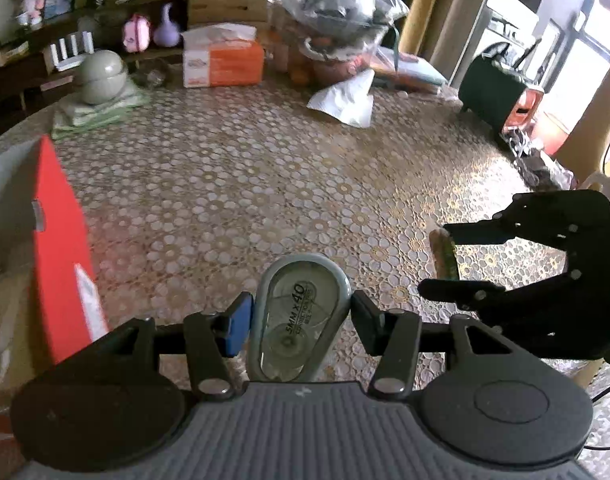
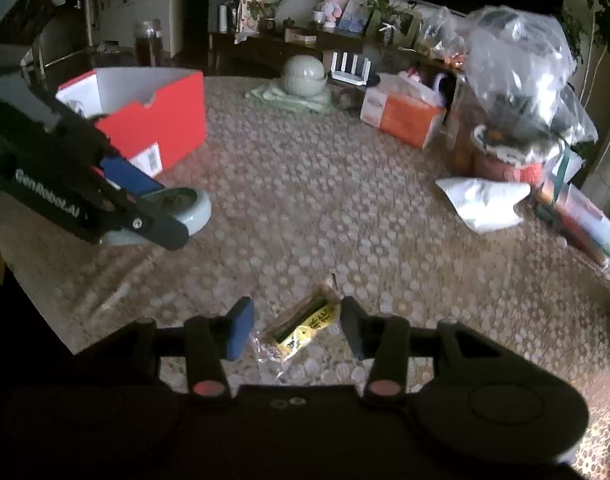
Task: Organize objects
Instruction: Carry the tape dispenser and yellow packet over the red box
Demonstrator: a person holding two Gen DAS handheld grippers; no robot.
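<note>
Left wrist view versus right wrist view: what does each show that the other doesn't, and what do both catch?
Only the left wrist view shows the print on the correction tape held in the left gripper, plus the bright window.

Only the right wrist view shows the yellow label on the snack packet in the right gripper, and the red box's open white inside.

Both show the red box, tissue pack, round grey-green container and lace tablecloth.
</note>
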